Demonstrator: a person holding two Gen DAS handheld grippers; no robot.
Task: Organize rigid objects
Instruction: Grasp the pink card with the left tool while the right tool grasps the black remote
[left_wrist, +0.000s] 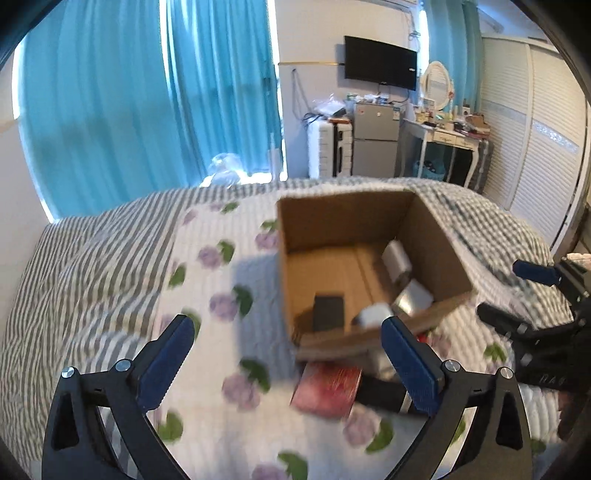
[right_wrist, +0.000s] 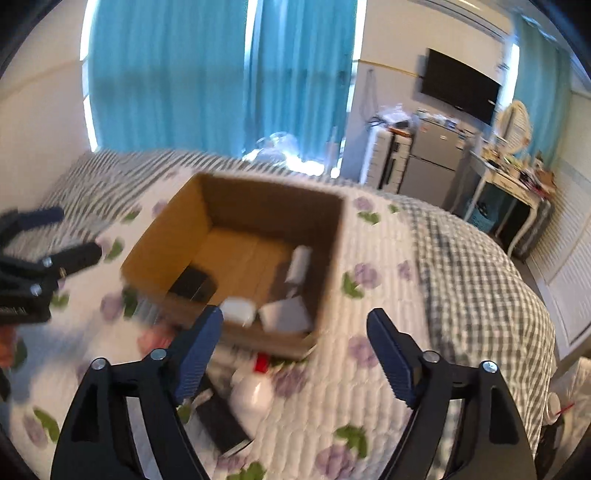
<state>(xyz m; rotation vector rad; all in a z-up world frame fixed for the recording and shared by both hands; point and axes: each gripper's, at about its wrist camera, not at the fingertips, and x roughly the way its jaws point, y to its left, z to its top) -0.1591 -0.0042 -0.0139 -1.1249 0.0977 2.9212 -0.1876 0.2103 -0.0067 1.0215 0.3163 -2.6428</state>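
An open cardboard box stands on the bed. Inside lie a black box, a small white item, a white block and a white and grey cylinder. In front of the box lie a red pack, a flat black item and a white bottle with a red cap. My left gripper is open and empty, above the bed before the box. My right gripper is open and empty, above the bottle.
The bed has a floral quilt over striped and checked covers. Blue curtains hang behind. A fridge, a dressing table and a wardrobe stand beyond the bed's far end.
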